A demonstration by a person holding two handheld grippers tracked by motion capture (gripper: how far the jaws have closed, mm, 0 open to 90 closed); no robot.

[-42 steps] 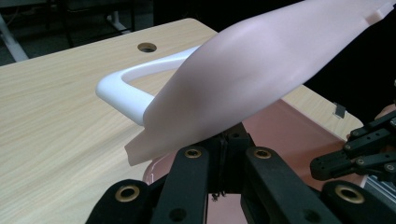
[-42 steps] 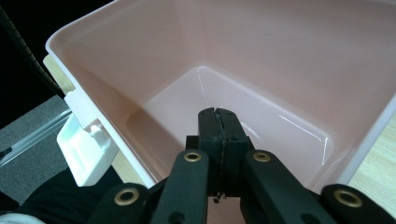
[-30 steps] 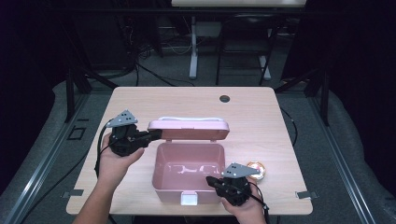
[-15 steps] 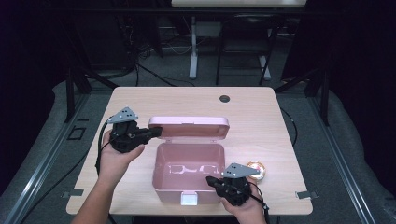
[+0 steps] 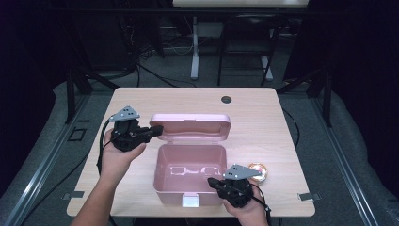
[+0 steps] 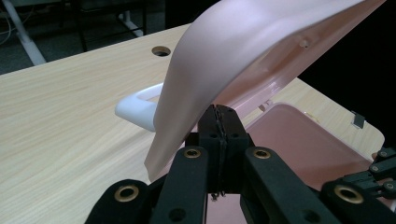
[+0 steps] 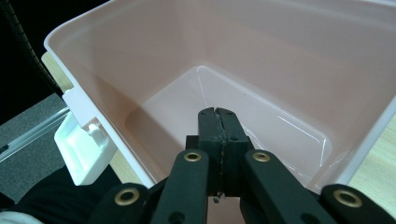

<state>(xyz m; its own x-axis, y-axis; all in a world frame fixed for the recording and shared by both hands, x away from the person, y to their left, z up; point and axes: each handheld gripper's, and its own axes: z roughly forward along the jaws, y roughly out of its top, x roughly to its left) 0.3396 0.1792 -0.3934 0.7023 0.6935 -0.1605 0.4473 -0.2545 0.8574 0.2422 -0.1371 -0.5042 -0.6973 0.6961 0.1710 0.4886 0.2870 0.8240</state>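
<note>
A pink plastic box [image 5: 169,194] stands open at the front middle of the table, empty inside, with a white latch [image 5: 190,201] on its front wall. Its hinged lid [image 5: 190,127] is raised at the back and leans over the box [image 6: 303,135] in the left gripper view, where the lid [image 6: 243,51] has a white handle [image 6: 137,105] on its outer side. My left gripper [image 5: 157,129] is shut, its tip [image 6: 219,112] against the lid's left edge with nothing between the jaws. My right gripper [image 5: 210,181] is shut too, its tip [image 7: 218,114] over the box's front right rim above the interior [image 7: 261,42], beside the latch [image 7: 79,140].
A small round orange-and-white object [image 5: 258,170] lies on the wooden table [image 5: 263,122] just right of the box, close to my right hand. A dark cable hole [image 5: 227,99] sits near the table's far edge. Dark floor, cables and stands surround the table.
The lid has tilted and shows a broader face in the high view. My left gripper's tip has edged slightly right with it. The right gripper has stayed put.
</note>
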